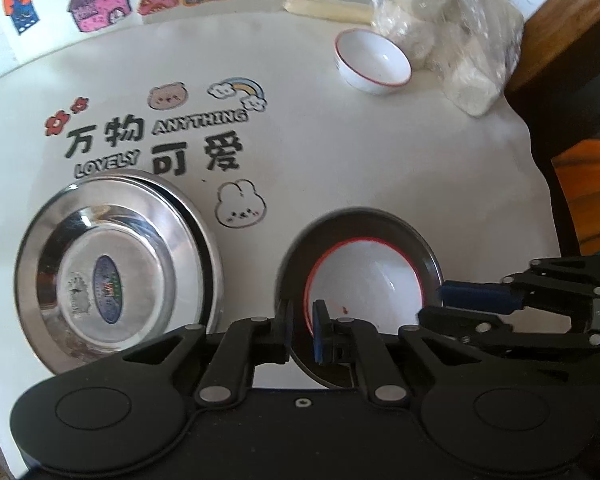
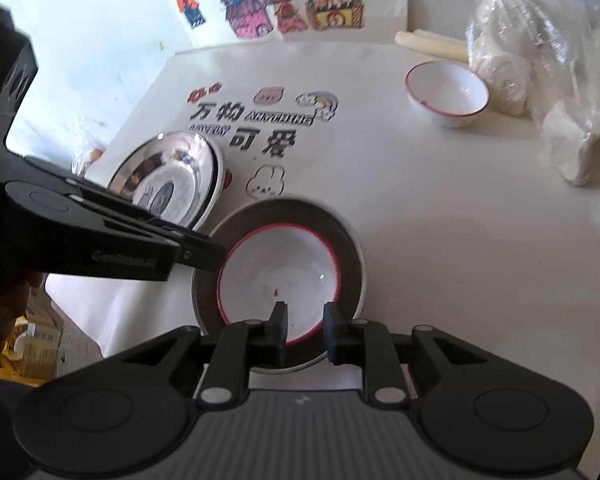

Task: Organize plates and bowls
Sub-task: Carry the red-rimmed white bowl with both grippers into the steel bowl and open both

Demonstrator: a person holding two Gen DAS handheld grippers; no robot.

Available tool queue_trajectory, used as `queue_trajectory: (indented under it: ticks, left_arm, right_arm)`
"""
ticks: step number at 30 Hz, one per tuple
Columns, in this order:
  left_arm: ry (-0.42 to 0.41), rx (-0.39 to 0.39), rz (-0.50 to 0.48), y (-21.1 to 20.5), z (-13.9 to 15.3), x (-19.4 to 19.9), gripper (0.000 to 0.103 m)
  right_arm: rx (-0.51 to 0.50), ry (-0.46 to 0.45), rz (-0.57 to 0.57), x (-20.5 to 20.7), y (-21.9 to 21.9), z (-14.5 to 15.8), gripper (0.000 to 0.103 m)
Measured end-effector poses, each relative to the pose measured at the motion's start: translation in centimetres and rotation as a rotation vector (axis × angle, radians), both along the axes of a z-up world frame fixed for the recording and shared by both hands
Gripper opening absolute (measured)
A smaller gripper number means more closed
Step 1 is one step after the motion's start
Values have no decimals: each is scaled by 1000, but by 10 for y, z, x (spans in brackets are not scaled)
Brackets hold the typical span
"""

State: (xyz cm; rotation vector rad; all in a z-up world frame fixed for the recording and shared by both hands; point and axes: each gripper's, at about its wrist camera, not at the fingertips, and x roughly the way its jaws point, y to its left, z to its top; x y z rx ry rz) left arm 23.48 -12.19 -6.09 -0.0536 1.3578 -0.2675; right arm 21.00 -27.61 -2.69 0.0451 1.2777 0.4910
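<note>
From here I see mirror-bright steel on the stacked plates (image 1: 116, 264), glossy white ceramic on the red-rimmed bowl (image 1: 364, 280) — and a smooth, matt printed cover over the tabletop (image 1: 340, 152), crinkly clear plastic on the bag (image 1: 460, 32).

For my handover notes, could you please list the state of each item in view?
Near bowl: upright, nested in dark plate.
Far bowl: upright, empty, alone.
Steel plates: stacked, upside down.
Left gripper: jaws astride plate rim.
Right gripper: open, over bowl rim.
</note>
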Motion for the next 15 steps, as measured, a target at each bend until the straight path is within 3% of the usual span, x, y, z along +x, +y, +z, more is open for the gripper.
queue_trajectory:
  ticks: [6,7,9,11,15]
  left_arm:
    - [-63,7,44,5,16,10,21]
    - [-79,8,54,4,19,13,30]
    - [-107,2,74,4,22,20,61]
    - [-134,-4,95,2,25,28,74]
    - [-145,-10,121,-6,25,45,90]
  right_arm:
    - [16,-49,-66,8,-18,15,31]
    - [16,-55,-75,10,-21,16,32]
    - [17,-70,-96,15,-27,20,45]
    - [18,-84,-114,19,-32,22,56]
    - [17,-106,-137,29,-42,24,75]
